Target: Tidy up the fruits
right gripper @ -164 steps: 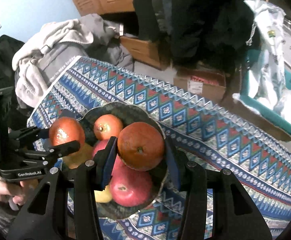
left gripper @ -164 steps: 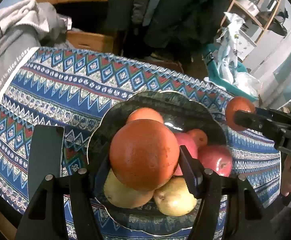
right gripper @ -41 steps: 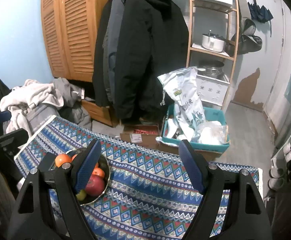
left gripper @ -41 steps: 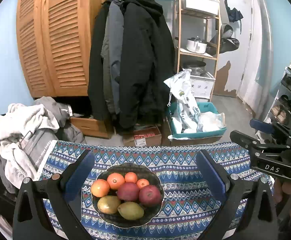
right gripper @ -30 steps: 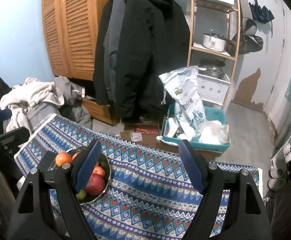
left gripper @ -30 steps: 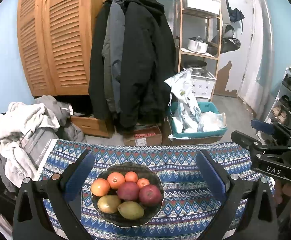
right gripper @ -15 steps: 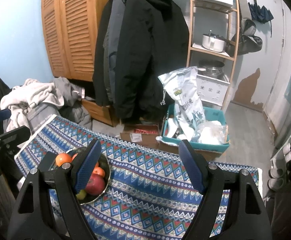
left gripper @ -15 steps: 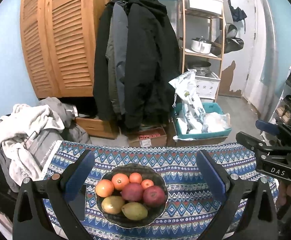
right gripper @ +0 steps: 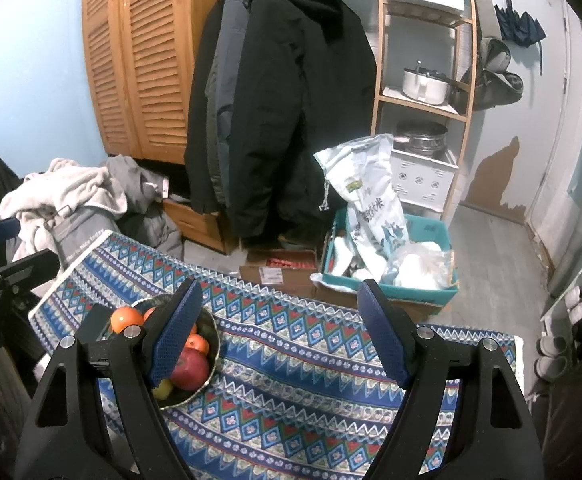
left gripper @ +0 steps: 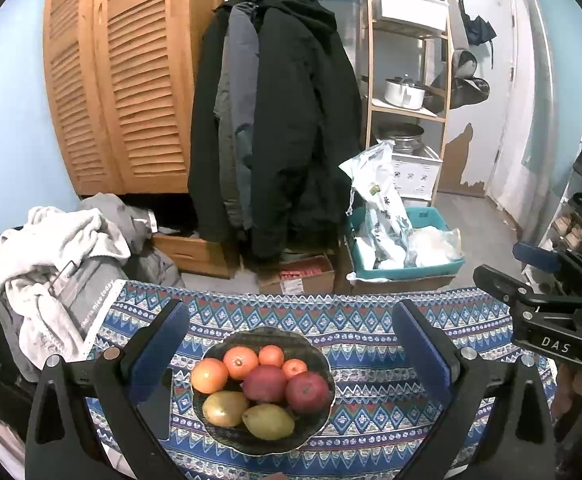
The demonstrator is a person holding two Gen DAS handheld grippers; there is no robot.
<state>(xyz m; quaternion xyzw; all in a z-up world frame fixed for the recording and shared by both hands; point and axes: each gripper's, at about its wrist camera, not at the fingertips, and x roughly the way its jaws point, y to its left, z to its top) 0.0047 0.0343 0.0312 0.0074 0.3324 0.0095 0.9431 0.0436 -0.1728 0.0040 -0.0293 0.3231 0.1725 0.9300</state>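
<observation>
A dark bowl (left gripper: pixel 267 333) sits on the patterned tablecloth (left gripper: pixel 371 360), filled with several oranges (left gripper: pixel 240 362), two red apples (left gripper: pixel 306 391) and two pears (left gripper: pixel 268 421). My left gripper (left gripper: pixel 289 312) is held back above the bowl, open and empty, and its blue pads (left gripper: pixel 159 354) frame the bowl from a distance. My right gripper (right gripper: pixel 279 292) is also open and empty, off to the right of the bowl (right gripper: pixel 213 344). Each gripper shows in the other's view: the right gripper (left gripper: pixel 509 266) at the right edge, the left gripper (right gripper: pixel 13 246) at the left edge.
A dark phone (left gripper: pixel 154 404) lies flat just left of the bowl. Beyond the table's far edge are a clothes pile (left gripper: pixel 55 240), hanging coats (left gripper: pixel 275 120), a cardboard box (left gripper: pixel 303 276), a teal crate of bags (left gripper: pixel 403 248) and a wooden shelf (left gripper: pixel 407 112).
In the oldest frames each gripper held an orange over the bowl. Both have since let go and drawn far back. Over the last second nothing has visibly moved.
</observation>
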